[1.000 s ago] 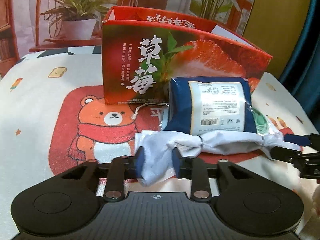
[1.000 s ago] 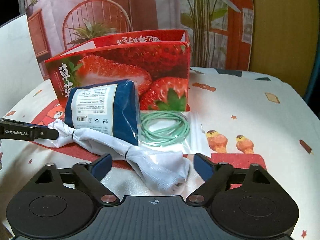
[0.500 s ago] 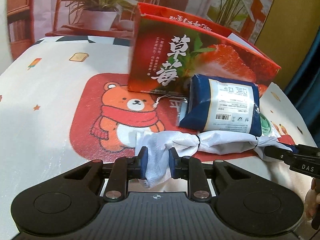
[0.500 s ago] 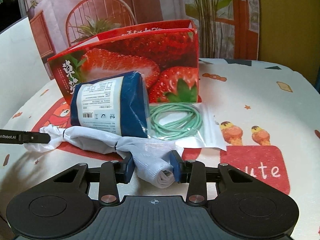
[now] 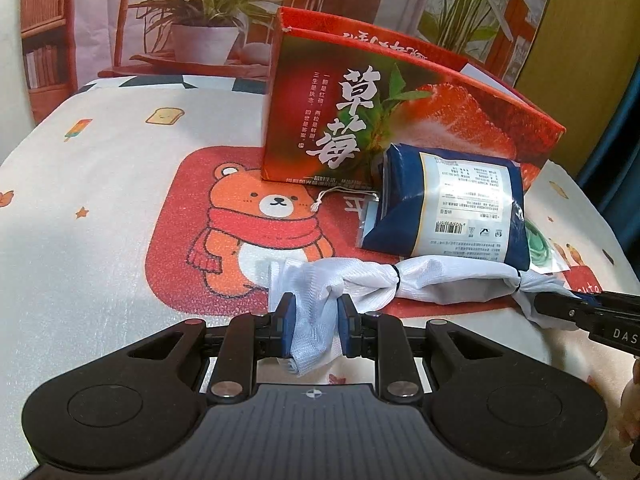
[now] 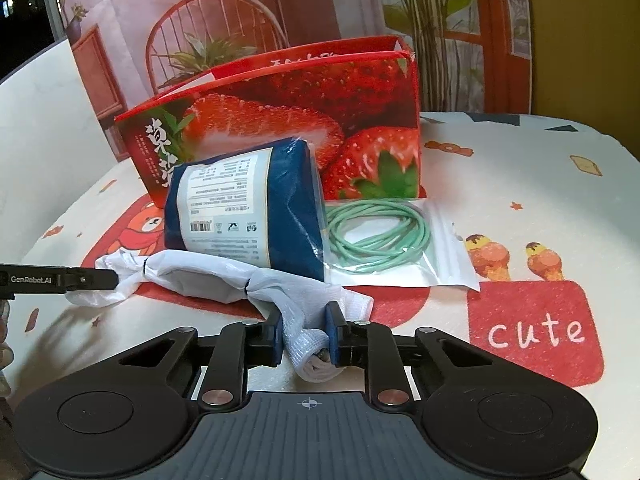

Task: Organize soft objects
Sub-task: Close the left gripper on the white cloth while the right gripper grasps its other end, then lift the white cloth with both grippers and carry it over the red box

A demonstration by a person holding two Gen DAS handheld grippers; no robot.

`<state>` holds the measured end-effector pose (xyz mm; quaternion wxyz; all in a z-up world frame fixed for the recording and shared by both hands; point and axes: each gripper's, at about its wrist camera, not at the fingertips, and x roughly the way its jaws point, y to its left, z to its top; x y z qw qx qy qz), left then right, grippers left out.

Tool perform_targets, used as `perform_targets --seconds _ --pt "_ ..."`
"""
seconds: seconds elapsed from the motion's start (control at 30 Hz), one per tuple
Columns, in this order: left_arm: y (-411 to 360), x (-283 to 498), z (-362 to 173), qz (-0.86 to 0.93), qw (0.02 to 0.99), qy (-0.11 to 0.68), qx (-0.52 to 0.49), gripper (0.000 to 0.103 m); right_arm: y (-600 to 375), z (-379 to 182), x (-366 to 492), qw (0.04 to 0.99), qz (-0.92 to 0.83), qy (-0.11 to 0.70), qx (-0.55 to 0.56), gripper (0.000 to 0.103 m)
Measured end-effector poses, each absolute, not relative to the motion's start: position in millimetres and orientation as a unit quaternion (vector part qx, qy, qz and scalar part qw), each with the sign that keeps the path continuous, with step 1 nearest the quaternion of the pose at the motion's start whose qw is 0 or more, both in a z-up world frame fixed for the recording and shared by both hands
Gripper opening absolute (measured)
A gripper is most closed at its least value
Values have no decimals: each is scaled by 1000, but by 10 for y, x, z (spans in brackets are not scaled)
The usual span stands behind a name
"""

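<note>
Left tool (image 5: 312, 322) is clamped on one end of the white mesh cloth roll (image 5: 400, 280), right tool (image 6: 303, 332) closing on the other; lift level, clearing the blue wrapped pack (image 6: 248, 208).

The white mesh cloth (image 5: 400, 280) is twisted into a long roll, cinched by two thin black bands, and lies crosswise on the table just in front of the strawberry box (image 5: 400, 120). The navy plastic-wrapped pack (image 5: 448, 204) with a white label leans against that box, its lower edge touching the cloth.
</note>
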<state>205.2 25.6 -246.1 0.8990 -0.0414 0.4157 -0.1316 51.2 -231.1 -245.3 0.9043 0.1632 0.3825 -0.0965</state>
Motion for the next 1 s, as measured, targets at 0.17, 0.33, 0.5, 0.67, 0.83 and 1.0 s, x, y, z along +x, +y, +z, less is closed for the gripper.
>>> perform_targets --seconds 0.17,0.33,0.5,0.67,0.83,1.0 --pt "270 2051 -2456 -131 899 415 -47 23 -2299 -2440 512 905 -94 381 165 16" --pt "277 2050 -2457 -132 899 415 -49 23 -2272 -2416 523 906 -89 379 164 15" --pt "290 2051 -2450 -132 899 415 -52 20 -2253 -2385 527 908 -85 376 163 14" --pt "299 2045 -2431 -135 900 411 -53 14 -2252 -2287 537 916 -82 360 156 14" --pt "342 2023 -2306 -131 910 388 -58 11 -2233 -2176 556 924 -74 345 149 14" --pt "400 2012 -1983 -131 929 339 -63 10 -2244 -1955 604 937 -65 313 143 14"
